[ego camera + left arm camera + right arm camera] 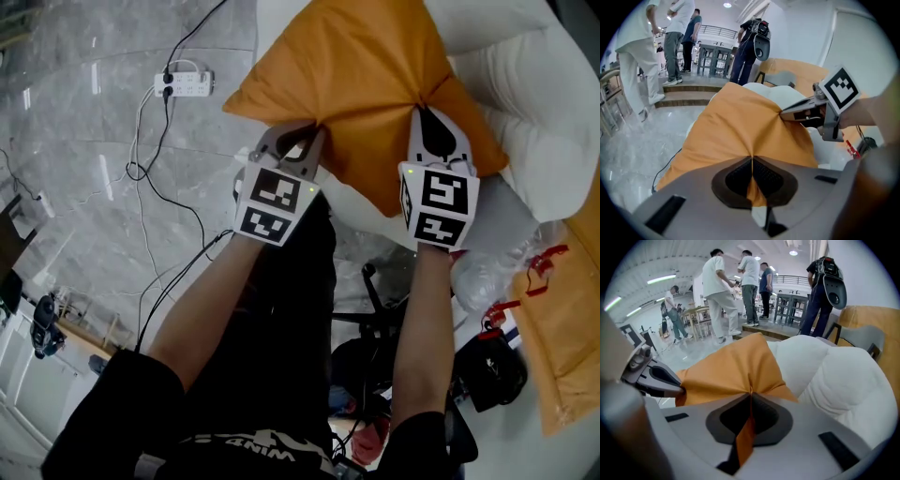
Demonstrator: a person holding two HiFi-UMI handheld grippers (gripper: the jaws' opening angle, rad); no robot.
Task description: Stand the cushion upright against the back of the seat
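An orange cushion [361, 80] is lifted over the white padded seat [525, 122]. My left gripper [319, 129] is shut on the cushion's near edge, with the orange cloth [740, 126] pinched between its jaws. My right gripper [419, 108] is shut on the same edge further right, cloth puckering at its tips; in its own view the cushion [731, 366] fans out from the jaws, with the white seat [834, 380] to the right. The right gripper [785, 111] also shows in the left gripper view, and the left gripper [679, 390] in the right gripper view.
A grey marble floor [84, 150] with a white power strip [184, 84] and black cables lies to the left. Another orange cushion [562, 337] sits at the right edge. Several people [724, 291] stand in the background. A black chair base [375, 309] is below my arms.
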